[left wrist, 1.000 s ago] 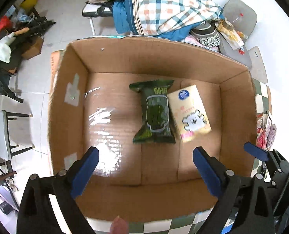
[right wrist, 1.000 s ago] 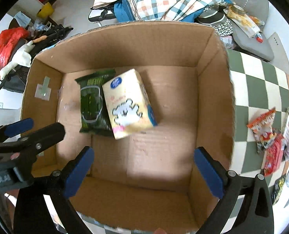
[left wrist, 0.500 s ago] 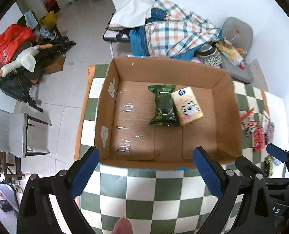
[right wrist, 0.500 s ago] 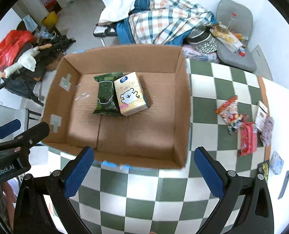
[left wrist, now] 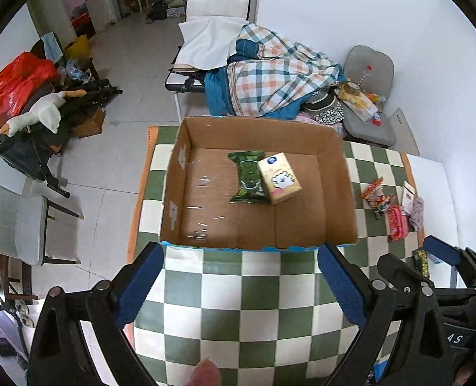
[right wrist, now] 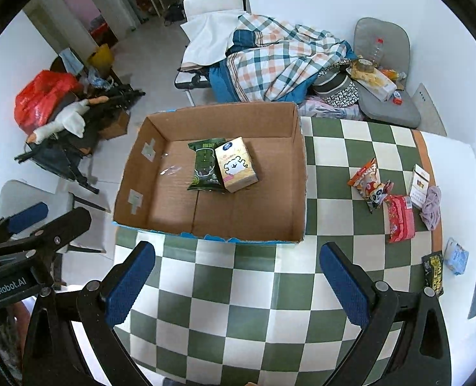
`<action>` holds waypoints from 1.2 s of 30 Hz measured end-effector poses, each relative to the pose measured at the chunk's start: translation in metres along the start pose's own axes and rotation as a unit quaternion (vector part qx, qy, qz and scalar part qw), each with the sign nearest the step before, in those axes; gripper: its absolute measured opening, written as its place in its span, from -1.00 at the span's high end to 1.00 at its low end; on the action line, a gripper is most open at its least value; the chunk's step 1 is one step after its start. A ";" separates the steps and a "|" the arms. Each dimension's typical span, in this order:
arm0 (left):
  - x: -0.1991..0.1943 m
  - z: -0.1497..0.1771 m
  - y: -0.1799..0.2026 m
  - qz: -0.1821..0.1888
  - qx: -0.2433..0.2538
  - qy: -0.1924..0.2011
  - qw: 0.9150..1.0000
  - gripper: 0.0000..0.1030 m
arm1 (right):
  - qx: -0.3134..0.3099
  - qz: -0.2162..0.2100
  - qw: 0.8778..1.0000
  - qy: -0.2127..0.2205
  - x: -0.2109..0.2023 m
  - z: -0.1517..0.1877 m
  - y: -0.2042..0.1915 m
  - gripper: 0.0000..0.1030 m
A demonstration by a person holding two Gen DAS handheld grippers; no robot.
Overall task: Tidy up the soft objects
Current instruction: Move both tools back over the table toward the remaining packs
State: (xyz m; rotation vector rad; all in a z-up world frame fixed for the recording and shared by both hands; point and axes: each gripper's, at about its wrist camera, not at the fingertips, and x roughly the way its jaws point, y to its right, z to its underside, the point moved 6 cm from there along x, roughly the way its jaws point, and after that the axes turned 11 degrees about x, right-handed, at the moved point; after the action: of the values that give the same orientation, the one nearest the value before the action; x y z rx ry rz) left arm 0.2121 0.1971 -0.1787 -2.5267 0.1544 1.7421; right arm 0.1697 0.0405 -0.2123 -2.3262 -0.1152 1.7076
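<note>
Now hovering over the checkered bench (right wrist: 238, 289), both grippers (left wrist: 238, 286) (right wrist: 238, 276) with fingers (right wrist: 344, 276) apart, holding nothing; green wipes pack (right wrist: 205, 167) and tissue pack (right wrist: 236, 164) lying touching inside cardboard box (right wrist: 299, 193); snack packets (right wrist: 382, 199) lying beside it.

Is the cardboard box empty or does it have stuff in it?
Not empty. The cardboard box holds a green wipes pack and a yellow tissue pack, side by side.

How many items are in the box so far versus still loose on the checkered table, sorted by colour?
In the cardboard box:
dark green wipes pack: 1
cream tissue pack: 1
Loose on the table:
orange snack bag: 1
red pack: 1
white carton: 1
mauve cloth: 1
black-and-yellow packet: 1
pale blue pack: 1
Total: 8
</note>
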 end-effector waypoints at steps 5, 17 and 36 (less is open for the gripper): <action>0.001 -0.008 0.046 0.011 0.017 -0.005 1.000 -0.90 | 0.038 -0.013 0.999 -0.001 -0.015 0.002 0.046 -1.00; 0.102 -0.047 0.278 0.129 0.092 -0.110 0.981 -0.90 | 0.198 0.095 0.975 -0.024 -0.016 0.015 0.328 -1.00; 0.310 -0.041 0.434 0.112 0.130 -0.307 0.936 -0.90 | 0.240 0.132 0.947 -0.170 0.121 0.053 0.518 -1.00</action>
State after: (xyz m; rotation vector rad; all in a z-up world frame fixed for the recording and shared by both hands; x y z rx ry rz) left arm 0.3069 -0.2520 -0.4534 -1.7388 0.6015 2.3188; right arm 0.1133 -0.4254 -0.4680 -1.7400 0.5165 1.9772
